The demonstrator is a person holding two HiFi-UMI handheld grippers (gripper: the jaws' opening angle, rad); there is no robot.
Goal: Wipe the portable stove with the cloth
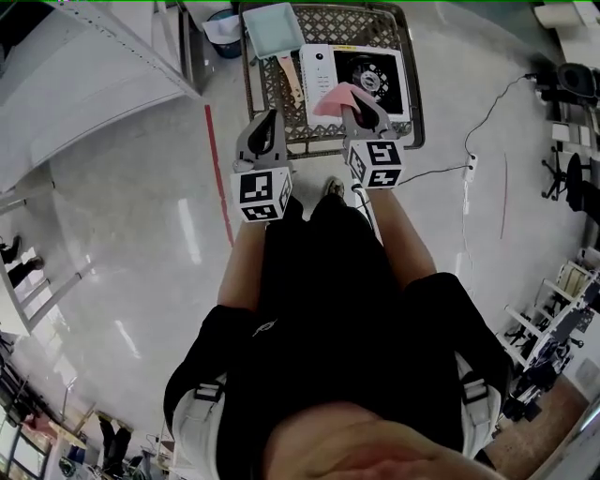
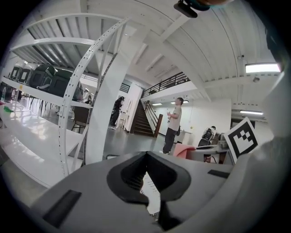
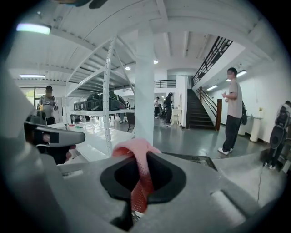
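Looking down from your head, you get the whole layout. The portable stove, white with a dark round burner, sits on a wire cart straight ahead of you, and a teal tray lies at the cart's far left. Neither gripper view shows that stove; both point out over it into the hall.

Your right gripper pinches the cloth. From above, the pink fabric lies across the stove's near edge, though you cannot tell whether it touches. The right gripper view gives the grip itself: jaws pressed together on a narrow, bunched strip of the cloth, mesh-textured, with a soft fold humped up past the tips. It also catches a white shelving rack and a person standing by a staircase.

Your left gripper is beside the right one, over the cart's near-left part. Its own view shows the jaws closed on each other with nothing between them. That view picks up the cloth from the side as a small pink lump, just beside the right gripper's marker cube.
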